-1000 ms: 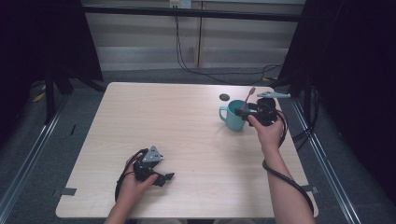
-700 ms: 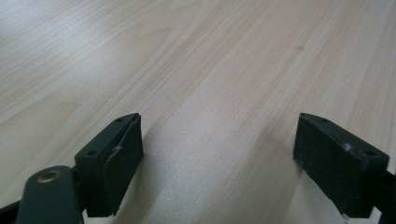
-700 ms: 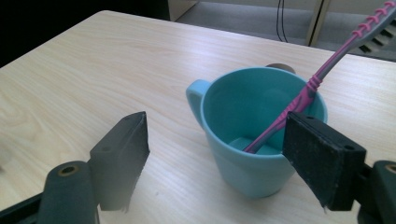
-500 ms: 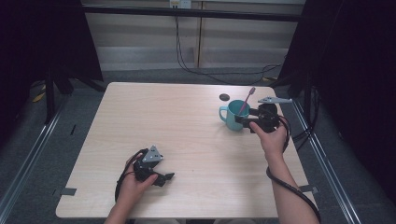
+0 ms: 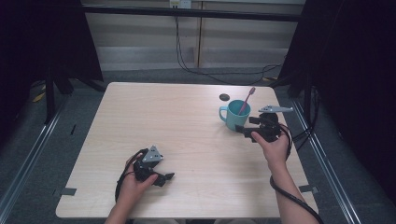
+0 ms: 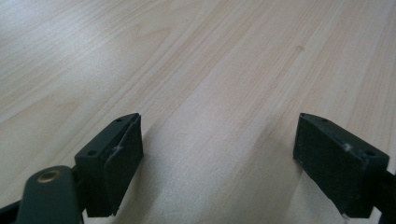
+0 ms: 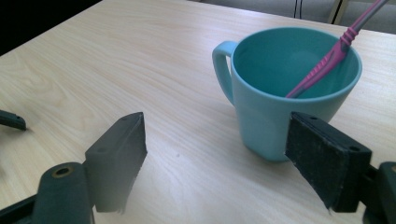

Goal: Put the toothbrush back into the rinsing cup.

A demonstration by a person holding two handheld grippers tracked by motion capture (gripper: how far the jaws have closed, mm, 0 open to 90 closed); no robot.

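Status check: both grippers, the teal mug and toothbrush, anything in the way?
Right gripper open, jaws just widened, nothing between them, beside teal mug. Pink toothbrush leaning inside mug. Left gripper open over bare table. Small dark disc behind mug, not in the way.

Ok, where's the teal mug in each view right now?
High view: teal mug right of centre, just ahead of the right gripper.
Right gripper view: mug upper right, beyond the open jaws.
Left gripper view: bare table ahead.
Shared landmark: pink toothbrush leaning in the mug.
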